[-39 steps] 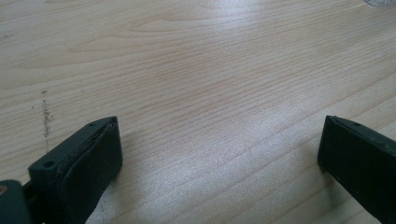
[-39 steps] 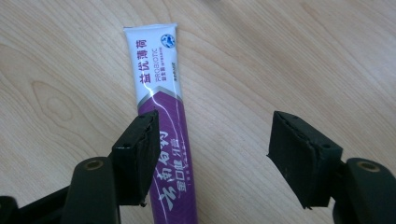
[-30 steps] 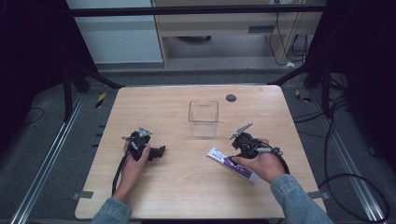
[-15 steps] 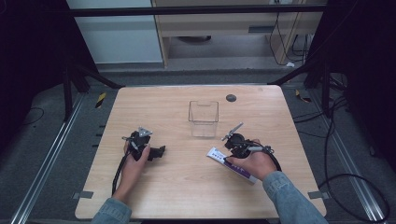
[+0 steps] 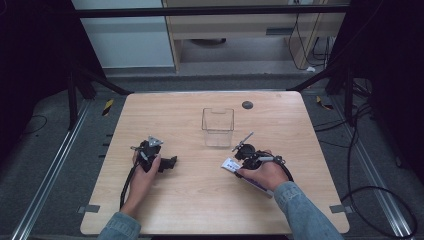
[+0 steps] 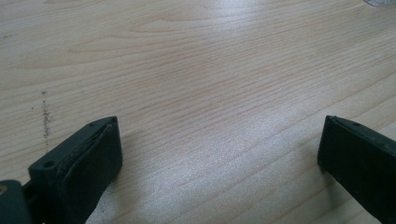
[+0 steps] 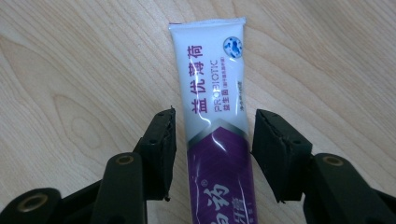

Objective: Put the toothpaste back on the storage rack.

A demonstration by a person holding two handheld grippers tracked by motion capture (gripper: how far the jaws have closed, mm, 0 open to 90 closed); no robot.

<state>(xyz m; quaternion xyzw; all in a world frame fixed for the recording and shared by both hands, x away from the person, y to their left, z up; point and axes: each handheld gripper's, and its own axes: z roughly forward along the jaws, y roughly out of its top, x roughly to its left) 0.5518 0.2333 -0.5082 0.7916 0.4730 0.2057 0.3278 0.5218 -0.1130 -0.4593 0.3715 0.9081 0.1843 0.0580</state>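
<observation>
A white and purple toothpaste tube (image 7: 212, 93) lies flat on the wooden table (image 5: 200, 200), right of centre in the high view (image 5: 230, 164). My right gripper (image 7: 212, 140) points down over it with one jaw on each side of the tube. A thin gap shows at both pads, so it is open; its jaws have just been opening a little with the tube between them. In the high view the right gripper (image 5: 240, 165) sits at the tube's white end. My left gripper (image 6: 219, 154) rests at the table's left (image 5: 167, 164), wide open over bare wood.
A clear plastic box (image 5: 218, 127) stands upright at the table's middle, just behind the right gripper. A small dark round spot (image 5: 247, 105) sits near the far edge. Cables trail from both grippers toward the person's forearms.
The right hand has moved left and lower, bringing its gripper down over the white end of the tube. The left hand has stayed put.
</observation>
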